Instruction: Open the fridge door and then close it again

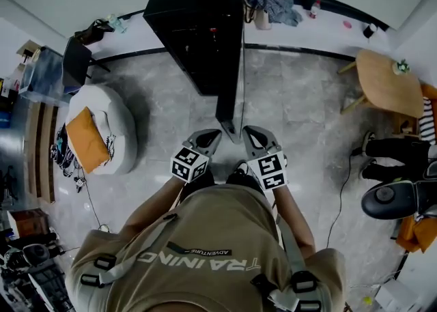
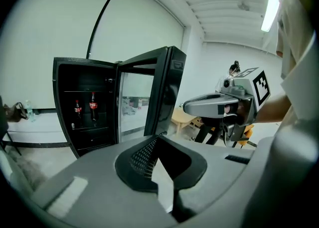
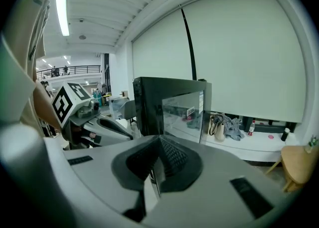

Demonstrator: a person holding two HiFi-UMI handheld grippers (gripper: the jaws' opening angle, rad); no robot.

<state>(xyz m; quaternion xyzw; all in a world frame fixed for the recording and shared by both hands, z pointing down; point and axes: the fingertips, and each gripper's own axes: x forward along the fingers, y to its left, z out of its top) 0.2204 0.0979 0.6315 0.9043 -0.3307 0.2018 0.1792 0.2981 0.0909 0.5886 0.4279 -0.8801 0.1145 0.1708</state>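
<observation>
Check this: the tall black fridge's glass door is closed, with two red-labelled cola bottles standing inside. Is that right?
No. The black fridge's glass door stands open, swung out from the cabinet, as the left gripper view shows. The two red-labelled cola bottles do stand inside.

The person's shirt (image 1: 205, 235) reads "TRAINING" and "ADVENTURE", upside down

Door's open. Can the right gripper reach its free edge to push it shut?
Probably yes: the fridge door stands open just ahead of the right gripper, nothing stands between them, and its jaws are shut and empty.
</observation>
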